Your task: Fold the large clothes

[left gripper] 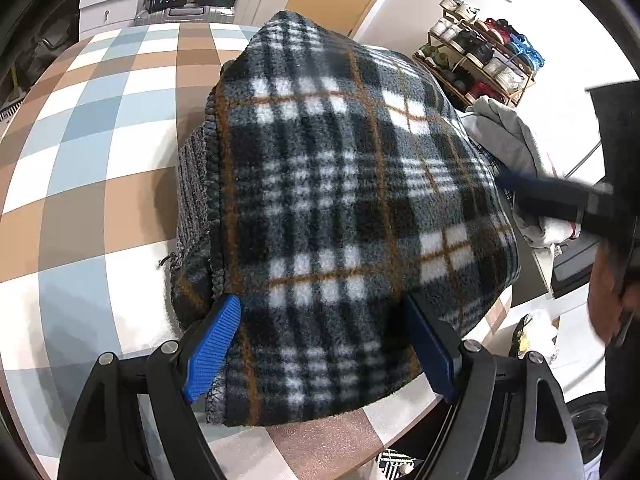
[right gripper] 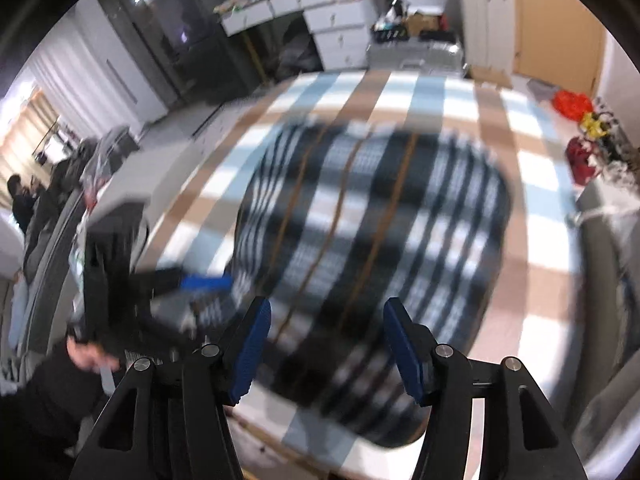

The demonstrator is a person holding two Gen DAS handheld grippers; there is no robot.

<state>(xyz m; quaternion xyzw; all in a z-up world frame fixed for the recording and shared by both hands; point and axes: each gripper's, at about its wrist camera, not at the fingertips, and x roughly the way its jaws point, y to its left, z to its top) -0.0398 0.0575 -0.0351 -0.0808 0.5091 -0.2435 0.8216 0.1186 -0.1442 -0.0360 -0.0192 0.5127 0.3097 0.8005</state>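
Note:
A plaid fleece garment (left gripper: 340,200), black, white and grey with orange lines, lies folded into a thick rectangle on the checked table (left gripper: 100,152). My left gripper (left gripper: 320,312) is open, its blue fingers either side of the garment's near edge, just above it. The right gripper (left gripper: 560,196) shows as a blurred dark shape over the garment's right side. In the right wrist view the garment (right gripper: 372,248) is motion-blurred; my right gripper (right gripper: 326,320) is open and empty above its near edge. The left gripper (right gripper: 200,284) appears blurred at the garment's left.
A pile of grey and white clothes (left gripper: 516,148) lies off the table's right edge. A shoe rack (left gripper: 480,52) stands by the wall. White drawers (left gripper: 112,0) and suitcases stand beyond the table's far end. Red items (right gripper: 576,128) sit at the right.

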